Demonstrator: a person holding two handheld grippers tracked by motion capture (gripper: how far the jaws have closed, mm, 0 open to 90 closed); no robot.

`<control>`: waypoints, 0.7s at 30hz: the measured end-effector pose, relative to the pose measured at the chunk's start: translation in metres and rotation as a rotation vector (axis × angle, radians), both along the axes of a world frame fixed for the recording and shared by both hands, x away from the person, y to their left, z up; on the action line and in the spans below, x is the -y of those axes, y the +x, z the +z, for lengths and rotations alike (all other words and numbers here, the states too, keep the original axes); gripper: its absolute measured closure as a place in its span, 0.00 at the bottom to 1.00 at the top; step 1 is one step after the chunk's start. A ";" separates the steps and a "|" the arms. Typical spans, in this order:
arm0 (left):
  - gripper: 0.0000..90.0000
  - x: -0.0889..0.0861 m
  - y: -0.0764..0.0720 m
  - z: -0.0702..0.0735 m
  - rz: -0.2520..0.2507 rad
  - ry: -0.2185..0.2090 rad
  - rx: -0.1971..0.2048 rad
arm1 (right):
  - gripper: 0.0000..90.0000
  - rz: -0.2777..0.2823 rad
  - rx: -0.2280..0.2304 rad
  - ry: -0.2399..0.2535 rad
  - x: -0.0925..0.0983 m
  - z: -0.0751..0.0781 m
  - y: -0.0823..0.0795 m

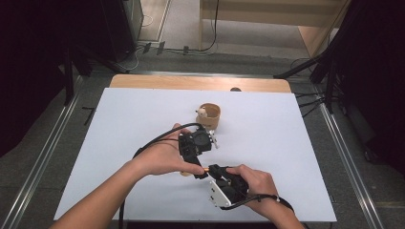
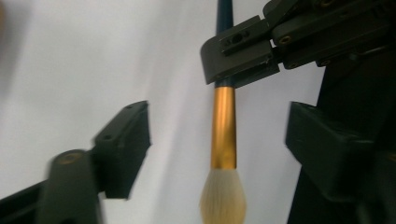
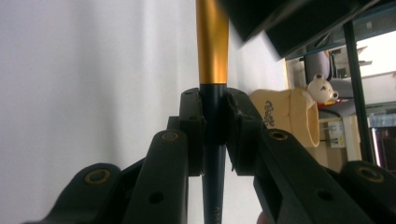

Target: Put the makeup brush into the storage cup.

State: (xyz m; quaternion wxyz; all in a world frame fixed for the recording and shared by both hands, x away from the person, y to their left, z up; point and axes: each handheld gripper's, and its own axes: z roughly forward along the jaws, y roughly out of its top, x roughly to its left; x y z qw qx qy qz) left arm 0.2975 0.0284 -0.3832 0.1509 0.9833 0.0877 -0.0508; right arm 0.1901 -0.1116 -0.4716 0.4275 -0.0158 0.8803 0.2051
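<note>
The landmark here is the tan cup (image 1: 210,116) with a little white bear figure (image 1: 202,113) on its rim, standing on the white table (image 1: 119,143) toward the far middle. Everything else sits on the person's side of that cup.

The brush (image 2: 223,126) has a dark blue handle, a gold ferrule and a pale, rounded tuft of bristles. From the high view it lies between the two hands, nearer the person than the cup, and I can make out little more of it there than a short gold glint (the hands cover the rest).

The right tool (image 3: 215,135) is clamped on the brush's dark handle just below the gold ferrule, its two black pads pressed against either side of it. In the right gripper view the cup shows beyond, to the right of the brush.

The left tool (image 2: 219,140) has its jaws apart, one on each side of the ferrule, neither touching it as far as the somewhat blurred left gripper view shows. The right tool's pad (image 2: 240,51) appears there too, gripping the handle above the gold band, with the bristles pointing toward the camera.

In the high view the left hand (image 1: 165,155) is just on the near side of the cup, and the right hand (image 1: 253,183) is nearer the table's front edge.
</note>
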 end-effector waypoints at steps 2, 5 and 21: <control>0.09 -0.008 -0.001 0.004 0.005 -0.069 0.001 | 0.89 -0.031 -0.019 0.043 0.003 0.000 0.000; 0.04 -0.018 -0.006 0.006 0.017 -0.146 0.040 | 0.89 -0.046 -0.018 0.061 0.006 0.001 0.001; 0.01 -0.070 -0.004 0.007 0.194 -0.404 0.191 | 0.89 -0.122 -0.110 0.196 0.017 0.008 0.013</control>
